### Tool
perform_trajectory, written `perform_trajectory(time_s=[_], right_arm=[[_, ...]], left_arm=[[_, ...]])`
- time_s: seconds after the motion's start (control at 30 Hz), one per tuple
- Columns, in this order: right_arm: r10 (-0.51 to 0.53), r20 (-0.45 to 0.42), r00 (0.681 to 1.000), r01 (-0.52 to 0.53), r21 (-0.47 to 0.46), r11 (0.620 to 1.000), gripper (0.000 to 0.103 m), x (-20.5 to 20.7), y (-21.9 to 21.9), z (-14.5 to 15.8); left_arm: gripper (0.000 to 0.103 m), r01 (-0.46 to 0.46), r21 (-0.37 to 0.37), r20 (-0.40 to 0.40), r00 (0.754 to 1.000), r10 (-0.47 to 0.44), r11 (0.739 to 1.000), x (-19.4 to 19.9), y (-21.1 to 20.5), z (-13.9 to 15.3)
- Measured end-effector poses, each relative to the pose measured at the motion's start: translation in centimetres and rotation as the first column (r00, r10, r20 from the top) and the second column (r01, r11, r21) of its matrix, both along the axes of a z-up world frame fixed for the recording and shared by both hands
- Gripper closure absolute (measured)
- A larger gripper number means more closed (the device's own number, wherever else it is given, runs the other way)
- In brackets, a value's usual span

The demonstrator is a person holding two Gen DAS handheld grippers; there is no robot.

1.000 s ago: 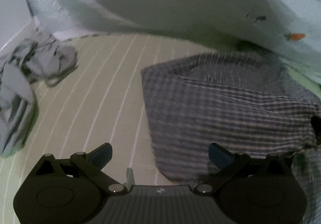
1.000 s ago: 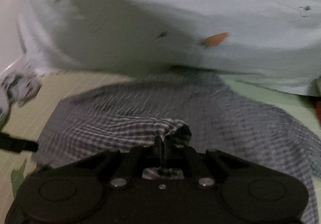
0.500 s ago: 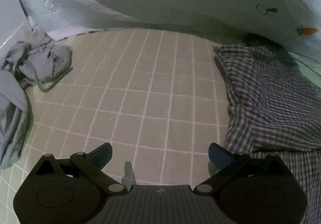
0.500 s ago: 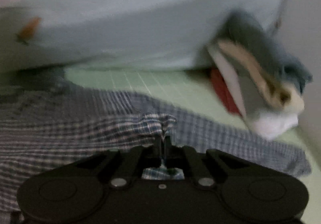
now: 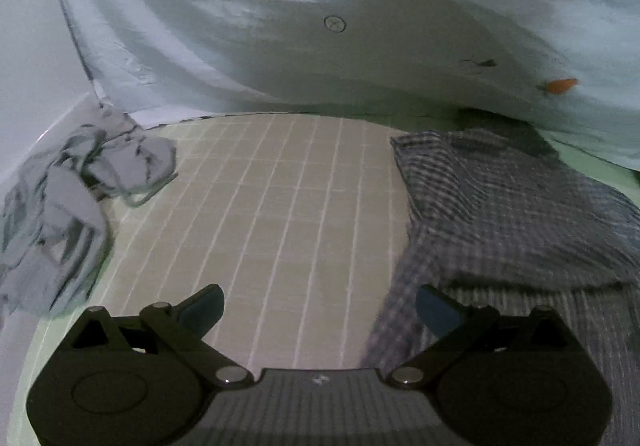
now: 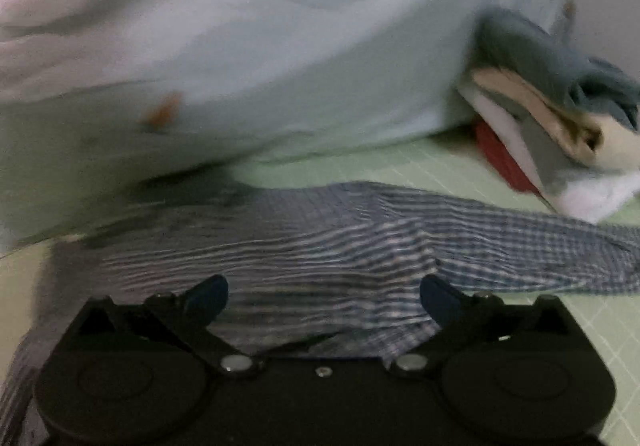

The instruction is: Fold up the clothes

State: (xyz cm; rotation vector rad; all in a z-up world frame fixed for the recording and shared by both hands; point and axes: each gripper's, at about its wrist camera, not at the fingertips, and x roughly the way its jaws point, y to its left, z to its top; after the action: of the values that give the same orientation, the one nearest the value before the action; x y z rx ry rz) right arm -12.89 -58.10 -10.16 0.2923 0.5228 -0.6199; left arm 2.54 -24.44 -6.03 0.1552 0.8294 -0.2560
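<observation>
The checked shirt (image 6: 360,246) is only partly folded; beside it, crumpled grey clothes (image 5: 68,206) are left. The opening right gripper (image 6: 324,296) and left gripper (image 5: 318,306) are spread, nothing pinched.

Ahead of the right hand-held gripper (image 6: 324,296), the checked shirt (image 6: 360,242) is thin, matt woven cloth. Its fingers (image 6: 206,296) look like matt dark plastic. Left of the left hand-held gripper (image 5: 318,306), the crumpled grey garment (image 5: 60,206) is soft cloth.

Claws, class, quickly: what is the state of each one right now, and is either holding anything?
Left claw: open, holding nothing.
Right claw: jaws opening, gripping nothing; the checked shirt lies below.
</observation>
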Motion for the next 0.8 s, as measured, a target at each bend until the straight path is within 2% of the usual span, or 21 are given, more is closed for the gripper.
perform_trajectory(time_s=[0.1, 0.27, 0.4, 0.53, 0.8], right_arm=[[0.059, -0.006, 0.998, -0.059, 0.026, 0.998, 0.0, -1.6, 3.0, -0.3], [0.113, -0.049, 0.992, -0.11, 0.042, 0.993, 0.0, -2.9, 9.5, -0.3], [0.145, -0.075, 0.987, -0.145, 0.016, 0.989, 0.0, -2.9, 16.4, -0.1], [0.16, -0.116, 0.98, -0.158, 0.03, 0.987, 0.0, -2.1, 22.7, -0.8], [0.189, -0.184, 0.964, -0.18, 0.066, 0.981, 0.0, 0.3, 32.6, -0.8]], left_arm=[[0.002, 0.041, -0.002, 0.015, 0.999, -0.041, 0.999, -3.4, 1.9, -0.3], [0.002, 0.057, -0.026, -0.004, 0.998, -0.057, 0.998, -5.0, 6.3, -1.1], [0.002, 0.107, -0.029, -0.012, 0.994, -0.107, 0.994, -5.1, 9.9, -1.6], [0.002, 0.166, -0.02, -0.034, 0.985, -0.167, 0.986, -4.6, 12.9, -2.5], [0.002, 0.181, -0.038, -0.103, 0.977, -0.184, 0.983, -4.6, 15.8, -4.6]])
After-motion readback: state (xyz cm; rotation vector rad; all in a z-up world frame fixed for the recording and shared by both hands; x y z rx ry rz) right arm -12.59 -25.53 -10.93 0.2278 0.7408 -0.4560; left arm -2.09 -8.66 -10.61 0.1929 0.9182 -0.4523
